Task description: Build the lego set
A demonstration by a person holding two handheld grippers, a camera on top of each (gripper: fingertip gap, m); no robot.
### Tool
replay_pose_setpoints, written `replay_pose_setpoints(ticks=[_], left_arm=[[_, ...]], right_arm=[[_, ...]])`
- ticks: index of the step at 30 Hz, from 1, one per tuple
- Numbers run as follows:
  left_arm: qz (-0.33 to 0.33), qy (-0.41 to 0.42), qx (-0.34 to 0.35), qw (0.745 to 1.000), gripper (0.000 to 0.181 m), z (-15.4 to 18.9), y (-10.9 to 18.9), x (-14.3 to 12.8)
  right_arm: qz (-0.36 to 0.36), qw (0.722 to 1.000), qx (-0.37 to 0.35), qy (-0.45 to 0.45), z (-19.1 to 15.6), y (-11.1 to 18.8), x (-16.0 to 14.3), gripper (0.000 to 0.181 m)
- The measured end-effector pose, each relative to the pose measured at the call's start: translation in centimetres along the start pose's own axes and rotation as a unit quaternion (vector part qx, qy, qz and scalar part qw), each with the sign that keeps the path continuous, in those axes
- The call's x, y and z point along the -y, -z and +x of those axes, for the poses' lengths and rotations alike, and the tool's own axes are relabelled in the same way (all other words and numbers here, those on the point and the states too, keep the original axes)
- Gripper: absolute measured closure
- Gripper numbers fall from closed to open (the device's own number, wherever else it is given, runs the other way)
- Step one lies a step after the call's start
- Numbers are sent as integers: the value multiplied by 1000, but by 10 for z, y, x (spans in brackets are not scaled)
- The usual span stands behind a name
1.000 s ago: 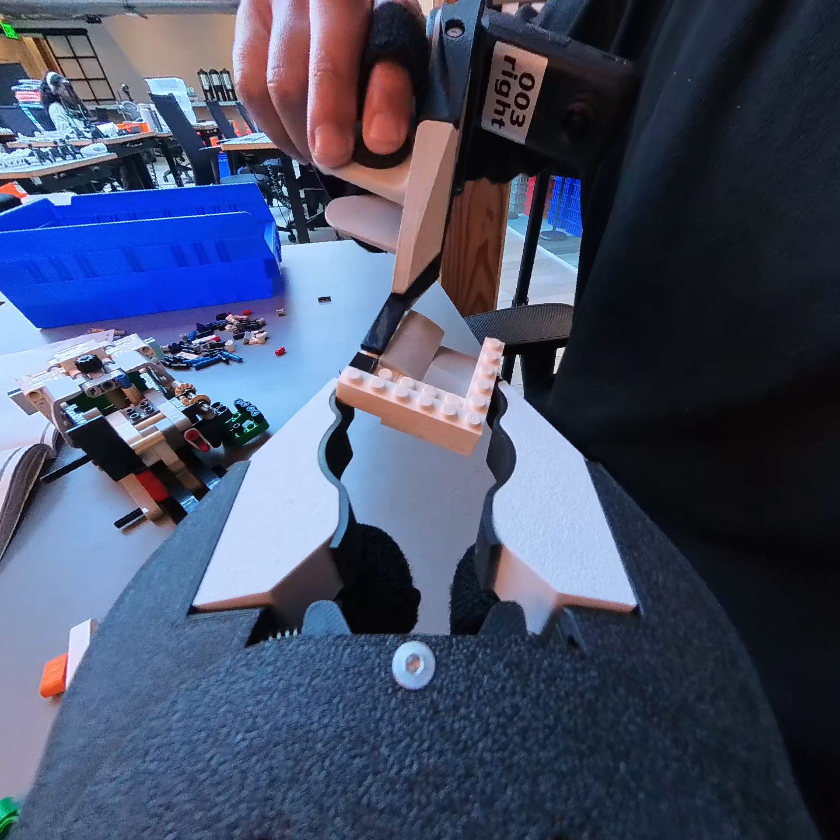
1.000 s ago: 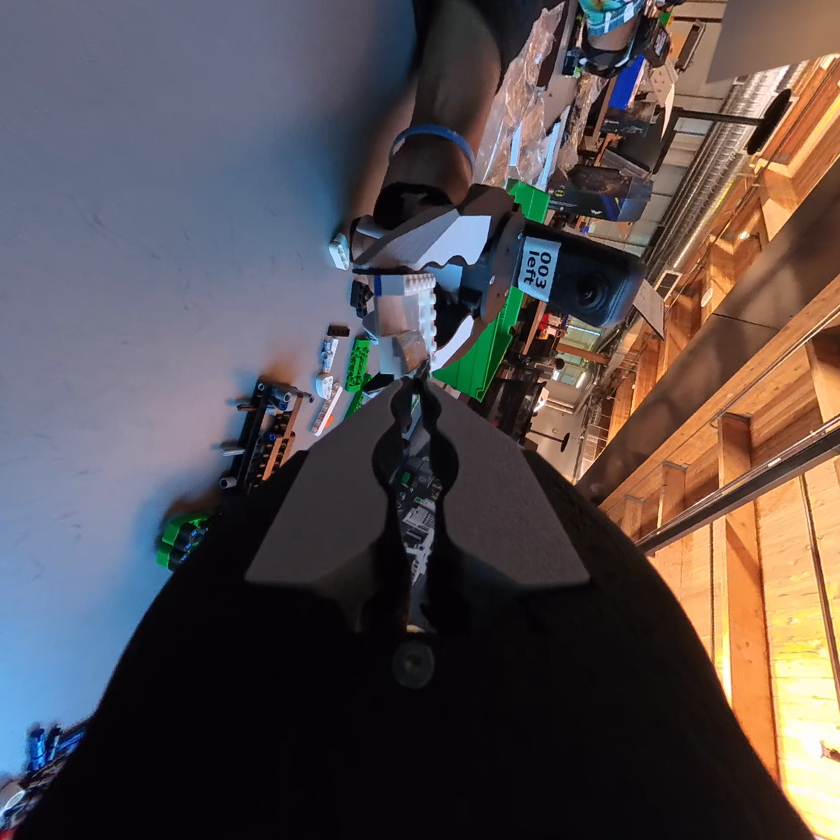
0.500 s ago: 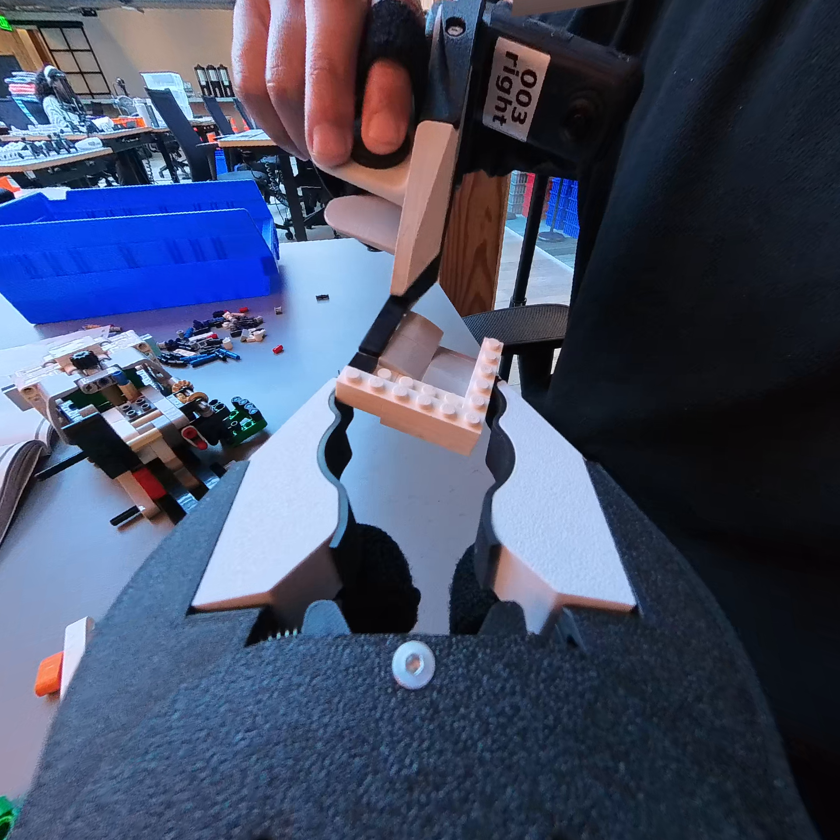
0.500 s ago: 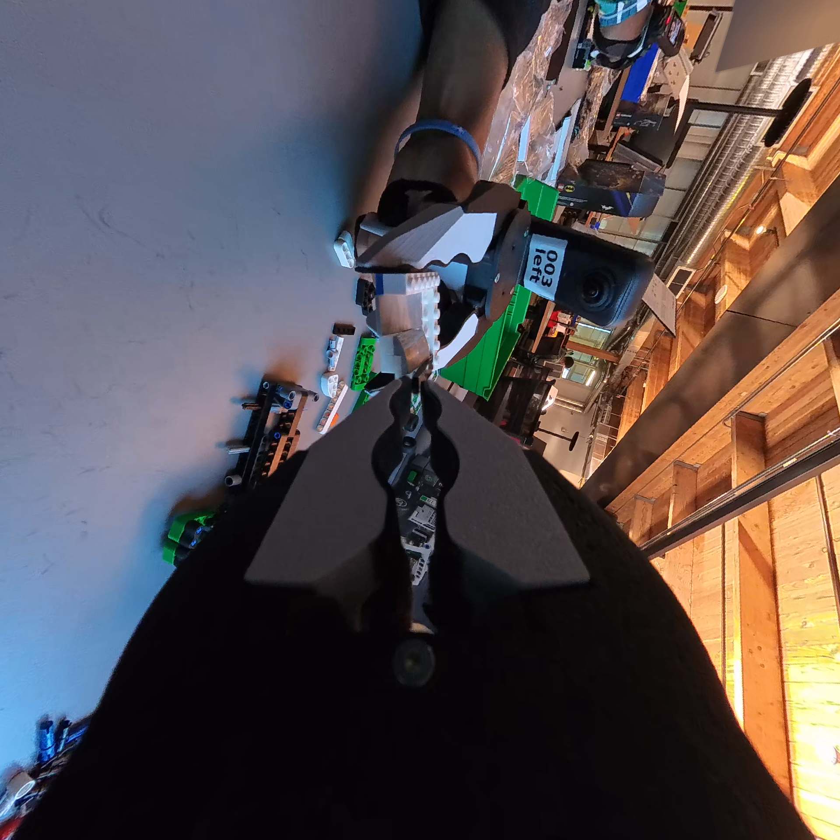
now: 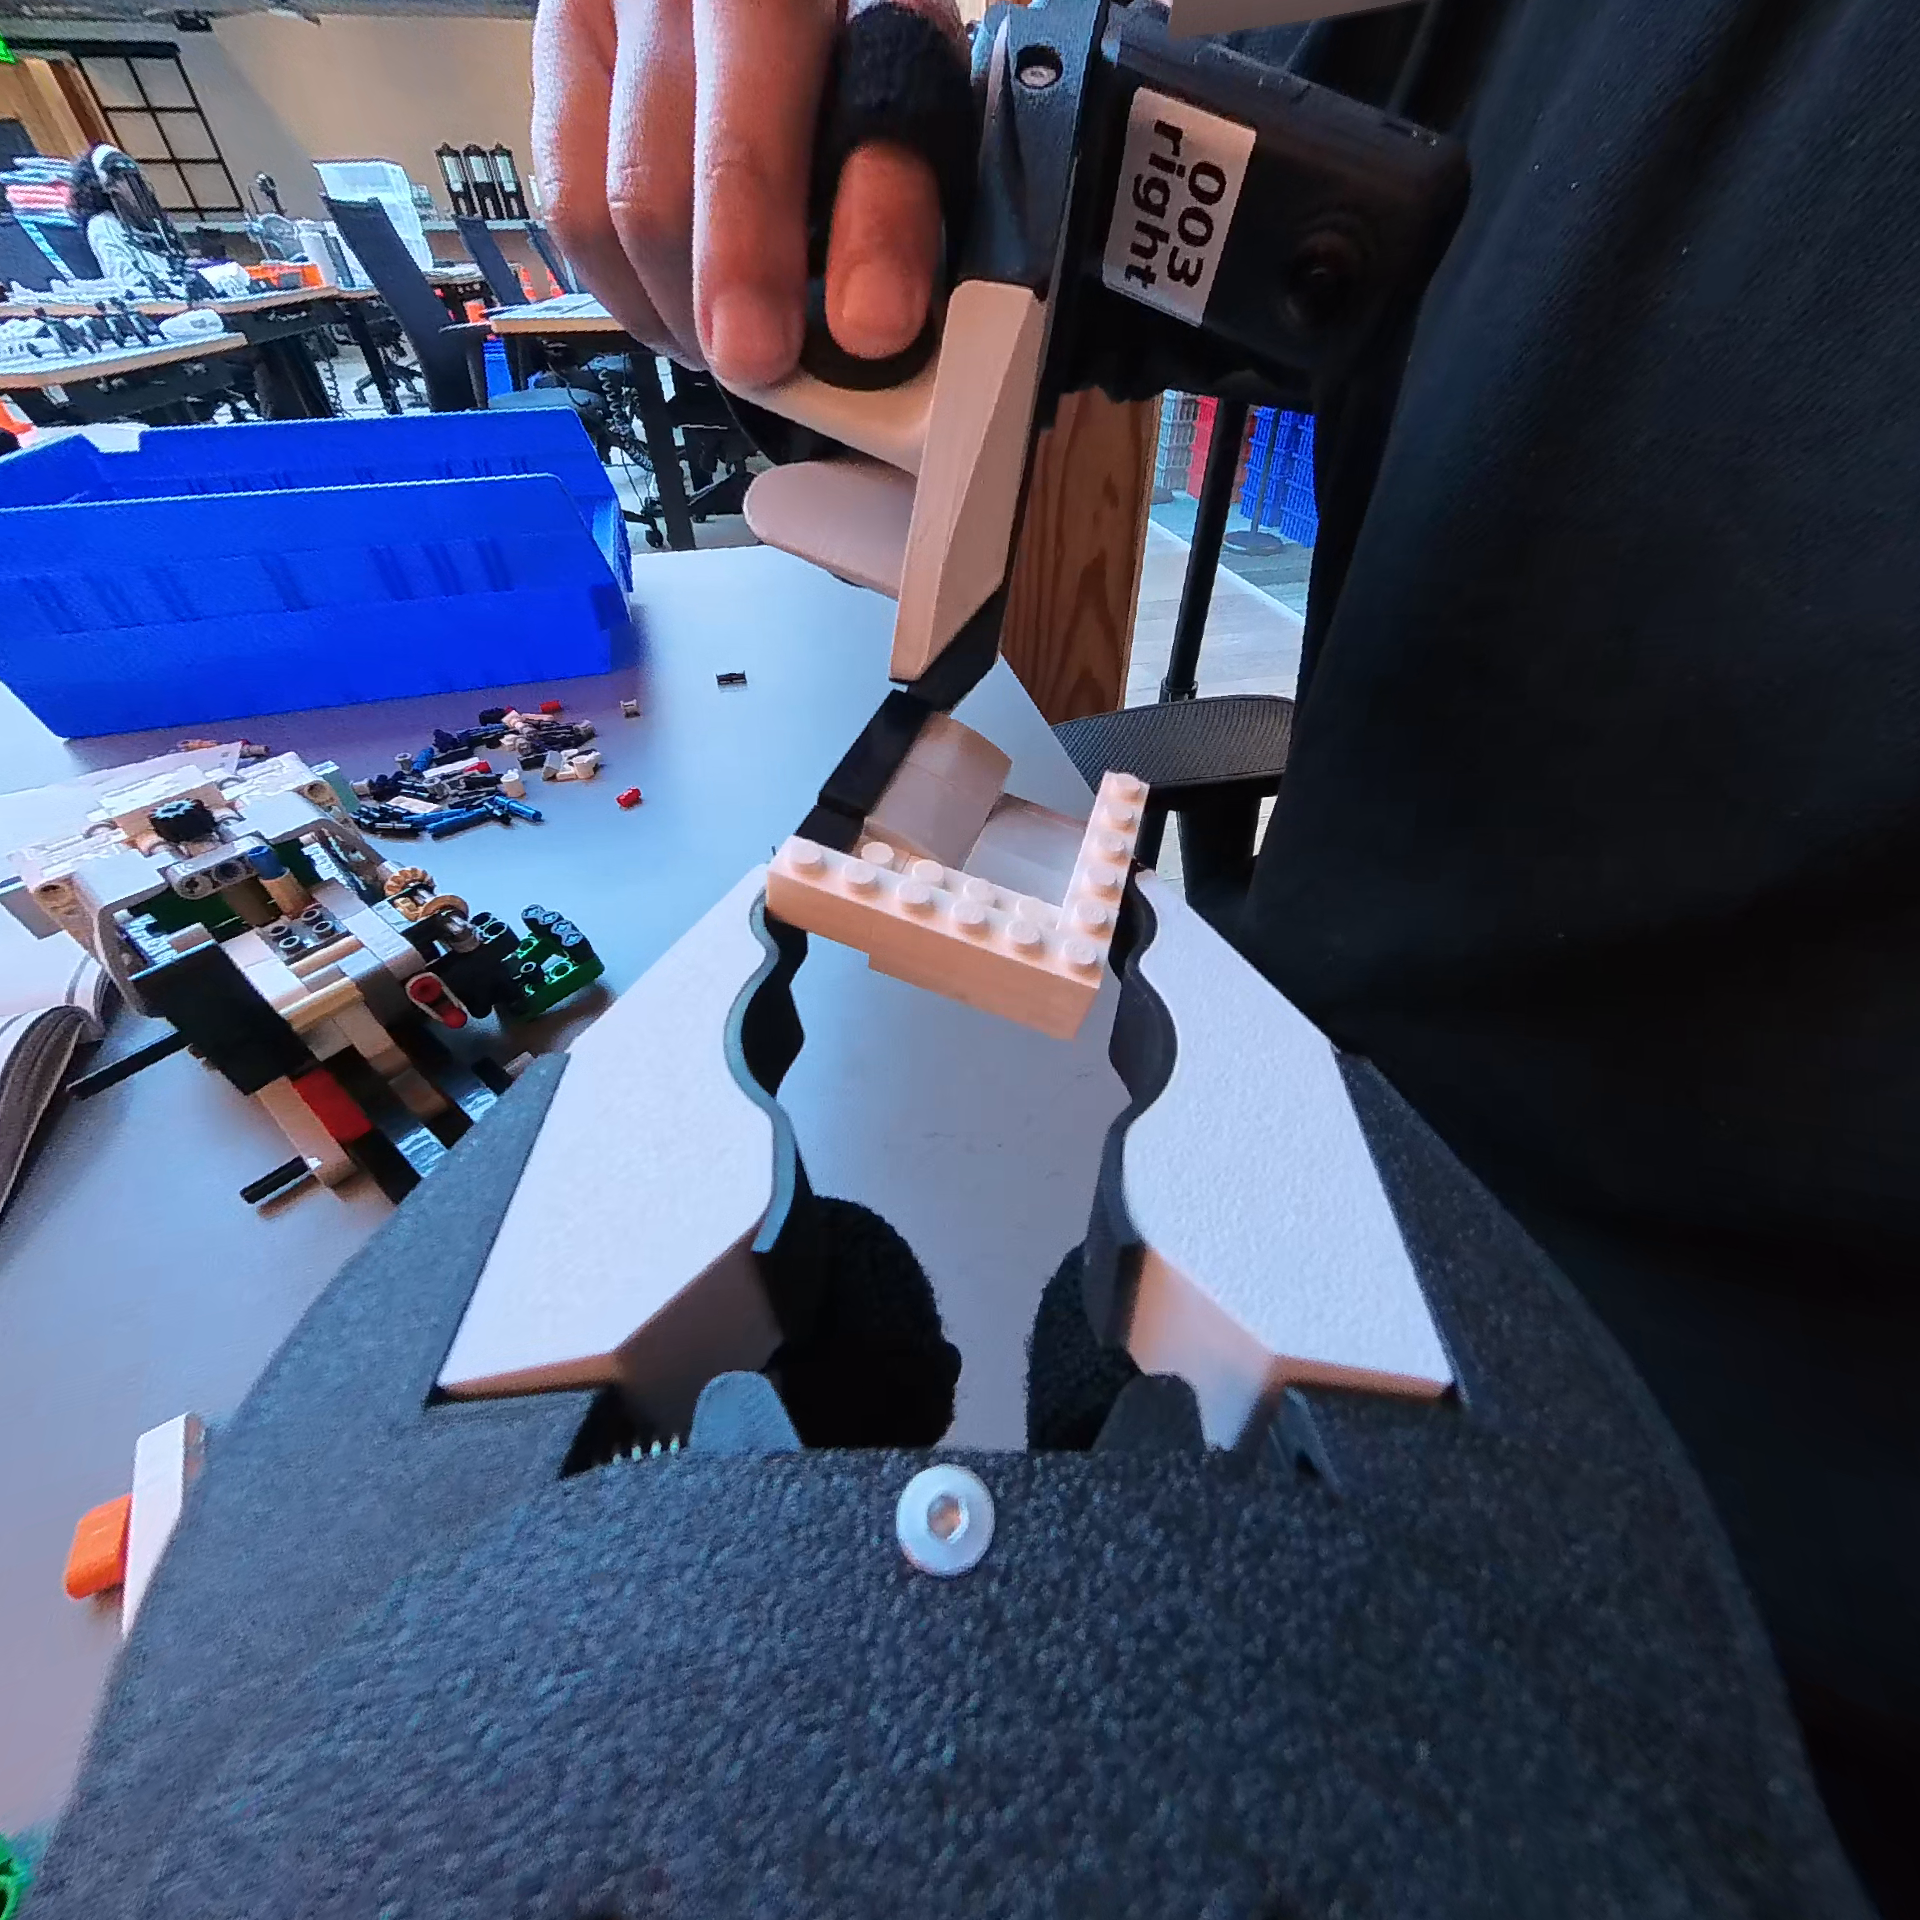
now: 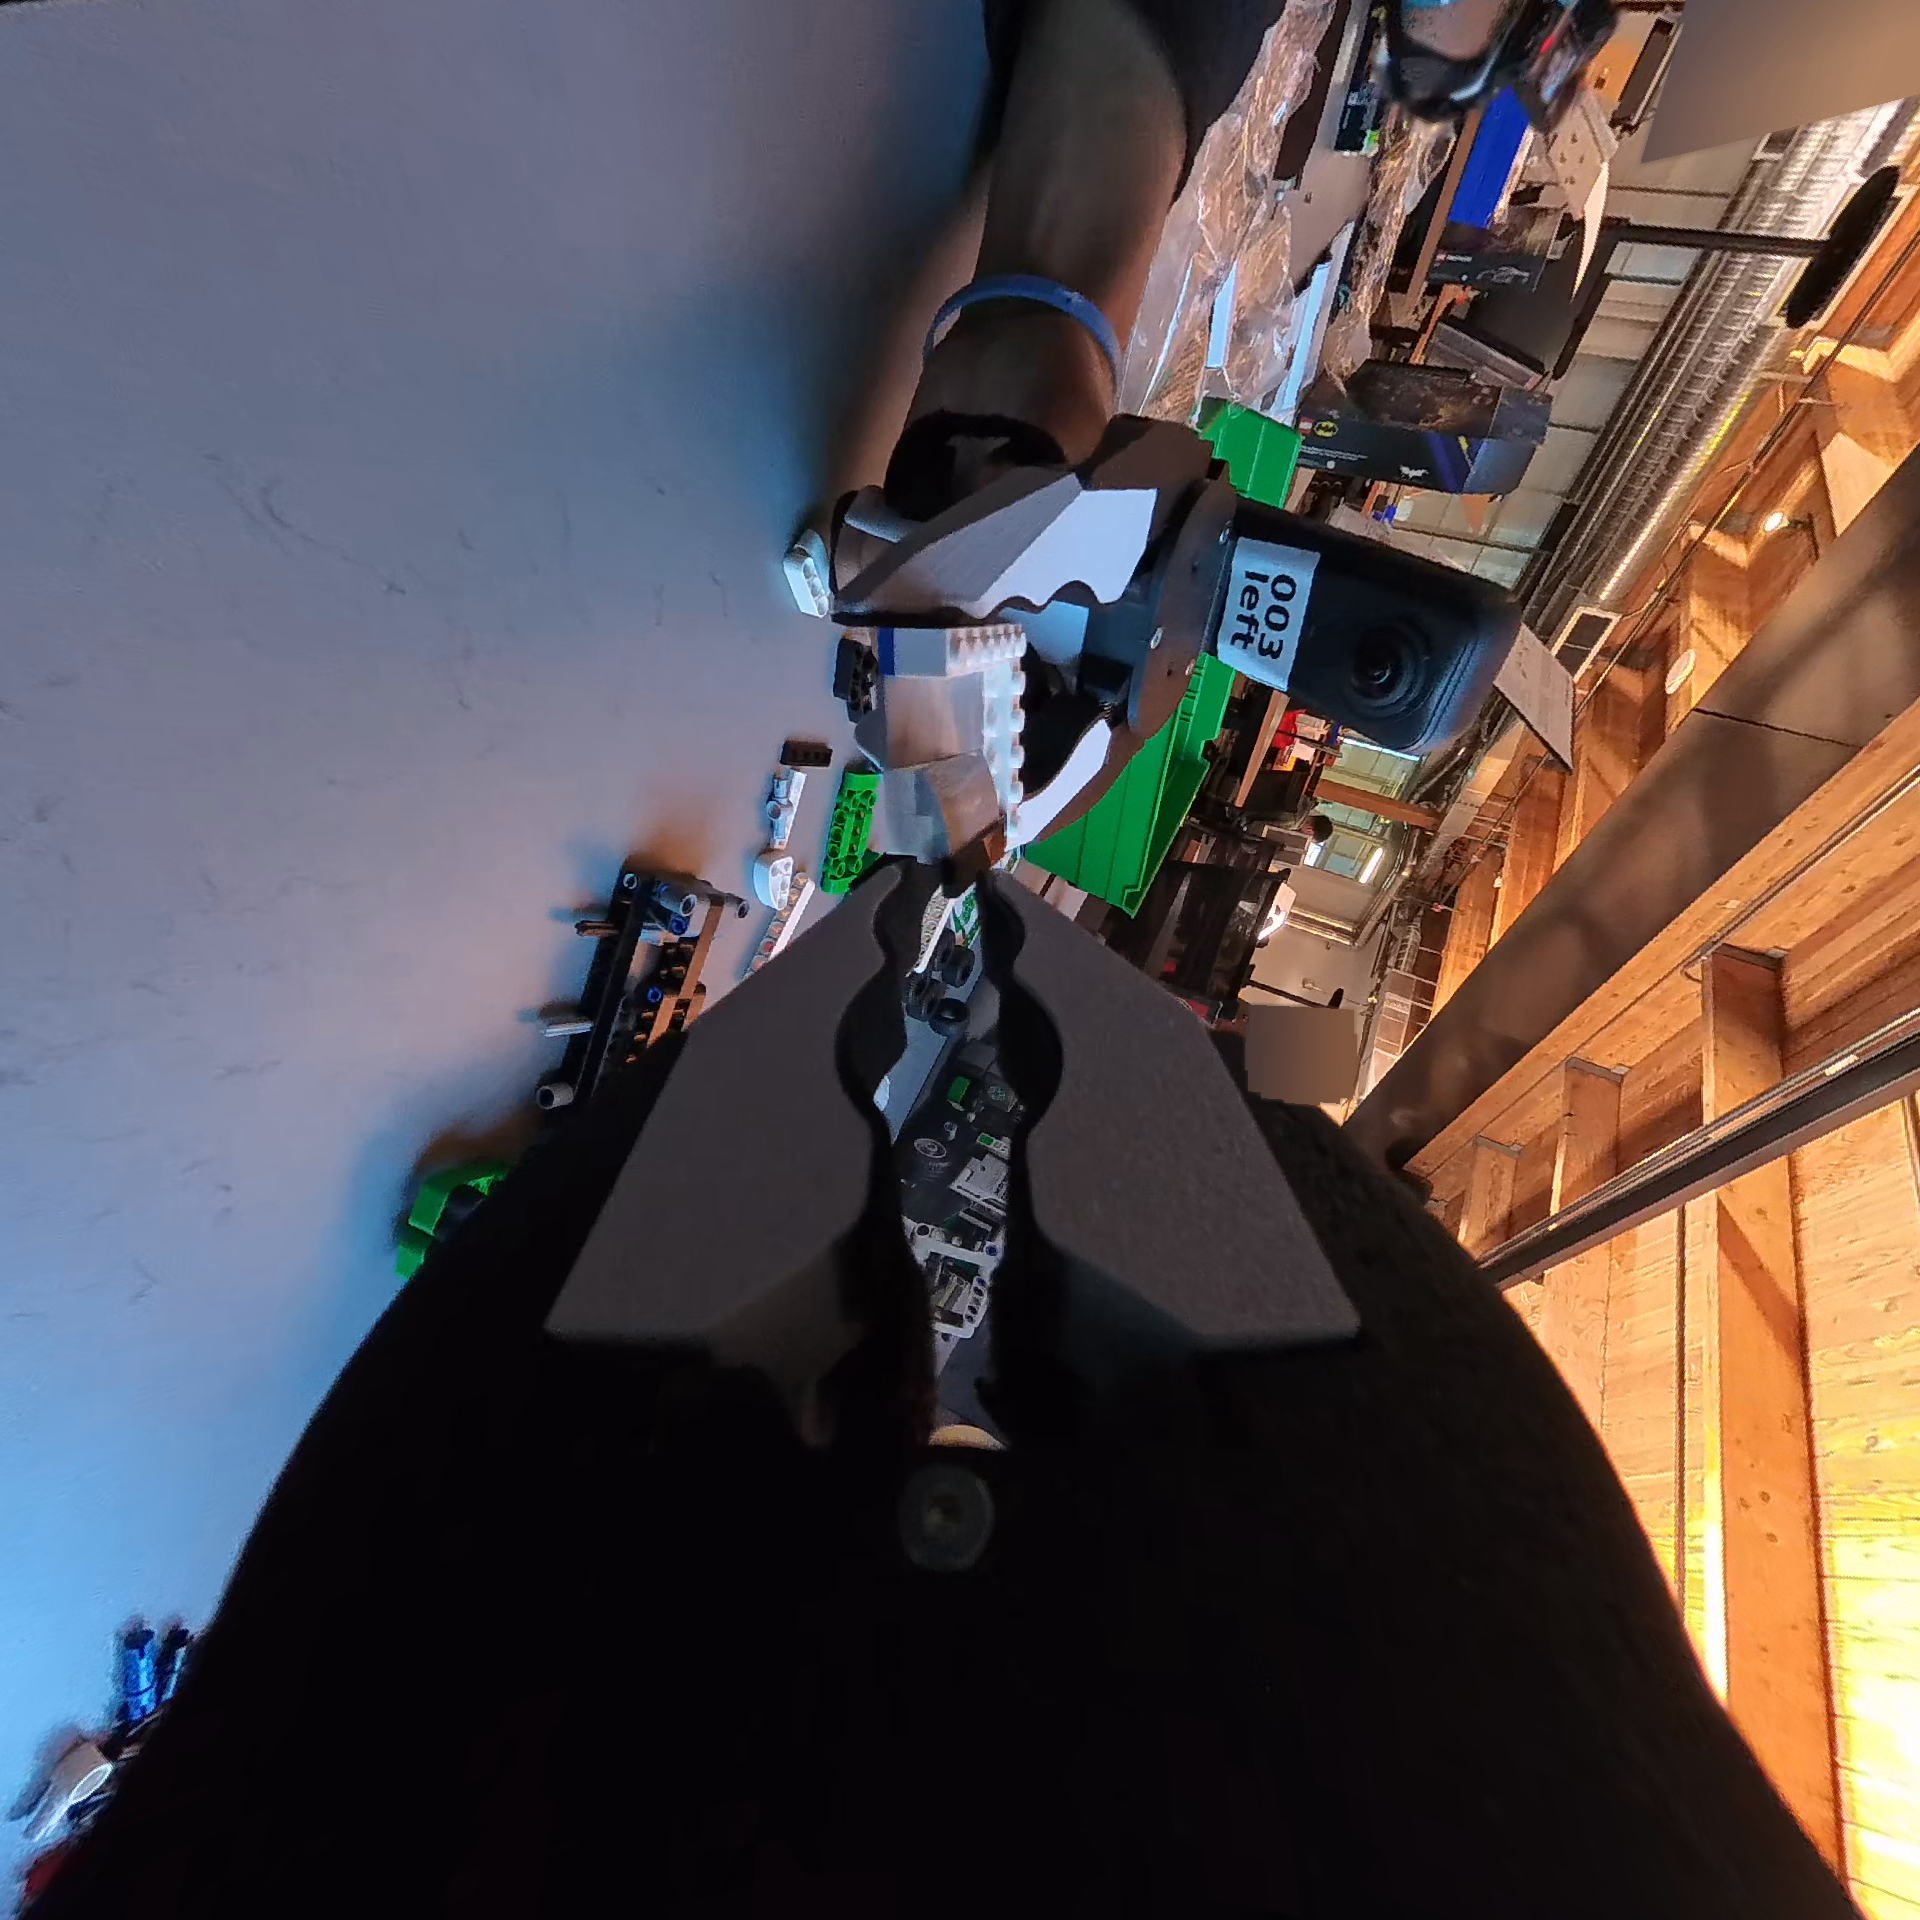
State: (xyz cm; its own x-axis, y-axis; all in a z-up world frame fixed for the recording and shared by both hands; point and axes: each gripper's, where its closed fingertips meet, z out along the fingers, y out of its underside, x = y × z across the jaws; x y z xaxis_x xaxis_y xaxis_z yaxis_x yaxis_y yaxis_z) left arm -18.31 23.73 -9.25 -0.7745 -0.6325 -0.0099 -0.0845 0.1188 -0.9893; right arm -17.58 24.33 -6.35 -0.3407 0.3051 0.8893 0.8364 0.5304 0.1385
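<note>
My left gripper [image 5: 951, 906] is shut on a white L-shaped lego assembly [image 5: 966, 935] and holds it above the grey table [image 5: 727, 603], studs up. A grey curved piece [image 5: 940, 784] sits on the assembly's far side. My right gripper [image 5: 844, 816], held in a hand [image 5: 727, 177], comes down from above with its dark tips at that grey piece. In the right wrist view its fingers [image 6: 748, 1101] are nearly together, and the right gripper [image 6: 948, 881] pinches the edge of the grey piece [image 6: 951, 800]. The left gripper [image 6: 1003, 675] shows there too, holding the assembly [image 6: 961, 649].
A partly built model [image 5: 281, 956] lies on the table at left, beside an open booklet [image 5: 42, 1029]. Behind it are loose small pieces [image 5: 488, 769] and a blue bin [image 5: 312, 561]. A black frame [image 6: 644, 966], green pieces [image 6: 852, 821] and a green bin [image 6: 1153, 790] lie below. A dark-clothed torso [image 5: 1610, 727] fills the right. The tips of both grippers are at nearly the same place.
Almost nothing. Both grippers stay together at the white assembly, with only a slight shift of the views.
</note>
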Motion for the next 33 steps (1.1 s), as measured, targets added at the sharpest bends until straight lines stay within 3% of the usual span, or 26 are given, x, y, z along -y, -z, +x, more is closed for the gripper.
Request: replay_pose_setpoints(ticks=[9, 11, 13, 14, 16, 18, 20, 21, 23, 25, 28, 33], left_arm=[[1, 2, 0, 1000, 124, 0, 1, 1], [2, 1, 3, 1000, 123, -1, 1, 1], [2, 2, 4, 1000, 123, -2, 1, 1], [2, 3, 5, 1000, 123, -2, 1, 1], [-1, 3, 5, 1000, 123, -2, 1, 0], [-3, 1, 6, 1000, 123, -2, 0, -1], [-4, 1, 5, 1000, 123, -1, 0, -1], [-3, 1, 5, 1000, 123, -1, -1, -1], [-4, 3, 3, 1000, 124, 0, -1, -1], [-5, 3, 1, 1000, 124, 2, -2, -1], [-10, -1, 1, 1000, 123, 3, -3, -3], [-16, 3, 12, 1000, 123, -2, -2, -5]], right_arm=[[2, 999, -5, -33, 4, 4, -1, 166], [-8, 995, -5, -100, 5, 10, -8, 165], [-1, 968, 6, -252, 3, 15, -18, 155], [13, 936, 31, -351, -3, 16, -21, 155], [56, 830, 92, -547, -15, 17, -20, 149], [106, 665, 166, -721, -22, 16, -13, 151], [171, 472, 276, -819, -21, 17, 7, 142], [180, 391, 309, -848, -21, 15, 10, 141], [205, 286, 324, -878, -17, 9, 10, 144], [206, 215, 330, -896, -15, 1, 4, 141], [210, 144, 364, -896, -8, -7, 2, 136], [175, 155, 406, -884, -10, -17, 5, 141]])
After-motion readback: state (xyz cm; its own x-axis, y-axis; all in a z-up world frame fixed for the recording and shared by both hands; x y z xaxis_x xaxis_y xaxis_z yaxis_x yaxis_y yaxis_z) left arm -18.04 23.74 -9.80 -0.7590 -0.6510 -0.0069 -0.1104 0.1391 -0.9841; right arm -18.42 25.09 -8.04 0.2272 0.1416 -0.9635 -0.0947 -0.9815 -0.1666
